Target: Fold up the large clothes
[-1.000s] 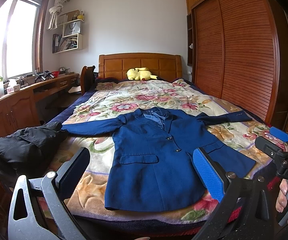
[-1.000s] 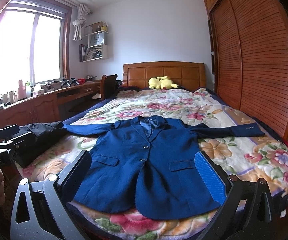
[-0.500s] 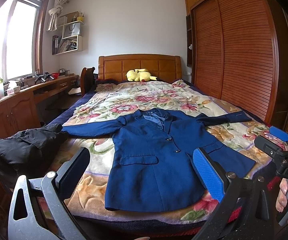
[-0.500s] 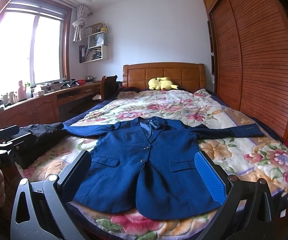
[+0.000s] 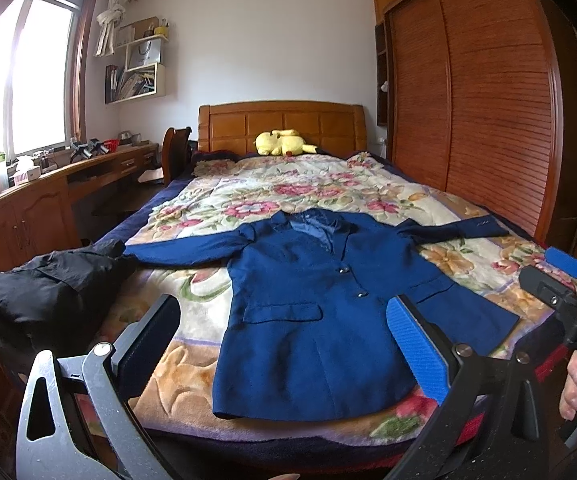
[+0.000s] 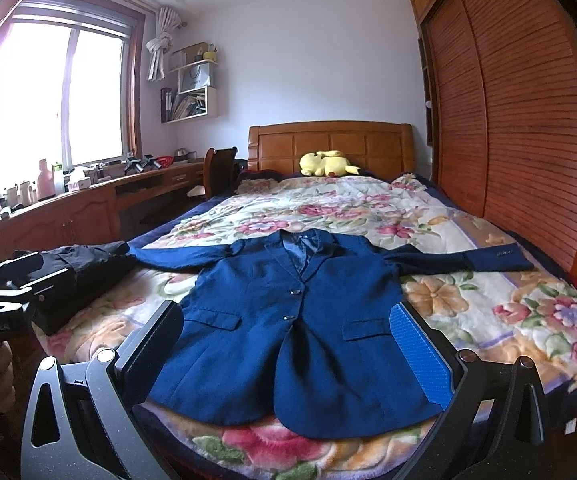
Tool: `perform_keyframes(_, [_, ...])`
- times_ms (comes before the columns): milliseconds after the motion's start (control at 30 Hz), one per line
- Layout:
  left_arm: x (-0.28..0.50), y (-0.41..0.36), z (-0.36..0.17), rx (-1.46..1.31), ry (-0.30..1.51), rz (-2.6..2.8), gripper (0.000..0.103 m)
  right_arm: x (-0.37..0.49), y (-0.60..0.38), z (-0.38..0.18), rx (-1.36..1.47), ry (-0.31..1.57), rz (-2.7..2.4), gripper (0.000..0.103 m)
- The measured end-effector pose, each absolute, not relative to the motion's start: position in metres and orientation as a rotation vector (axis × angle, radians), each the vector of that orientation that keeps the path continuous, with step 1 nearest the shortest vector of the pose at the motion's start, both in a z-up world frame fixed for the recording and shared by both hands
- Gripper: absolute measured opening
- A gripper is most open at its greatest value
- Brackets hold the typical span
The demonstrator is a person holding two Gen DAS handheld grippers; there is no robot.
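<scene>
A: Where could a hand-held gripper pass?

B: The floral blanket (image 6: 488, 300) lies bare on both sides of the blue jacket (image 6: 288, 332), and from its collar up to the yellow plush toy (image 6: 326, 164) at the headboard.

A: What stands in the way?

B: A black garment pile (image 5: 48, 288) sits at the bed's left edge, touching the jacket's sleeve end. The wardrobe (image 6: 528, 120) stands close along the right side, the counter (image 6: 88, 208) along the left.
</scene>
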State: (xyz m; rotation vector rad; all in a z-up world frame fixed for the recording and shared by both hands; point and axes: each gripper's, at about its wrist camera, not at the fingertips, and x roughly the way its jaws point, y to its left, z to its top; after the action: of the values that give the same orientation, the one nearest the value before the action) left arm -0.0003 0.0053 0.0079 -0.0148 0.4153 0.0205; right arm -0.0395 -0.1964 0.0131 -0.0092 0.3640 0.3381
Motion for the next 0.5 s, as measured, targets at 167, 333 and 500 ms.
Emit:
perform_keyframes(167, [0.012, 0.014, -0.007, -0.012, 0.44, 0.037, 0.103, -0.028, -0.193, 0.007, -0.01, 0.391, 0.348, 0.103])
perform_keyframes(333, [0.021, 0.026, -0.019, -0.019, 0.458, 0.053, 0.103, -0.018, -0.188, 0.007, -0.012, 0.404, 0.365, 0.103])
perform_keyframes(500, [0.029, 0.037, -0.03, -0.011, 0.477, 0.068, 0.103, -0.008, -0.183, 0.003, -0.017, 0.407, 0.38, 0.103])
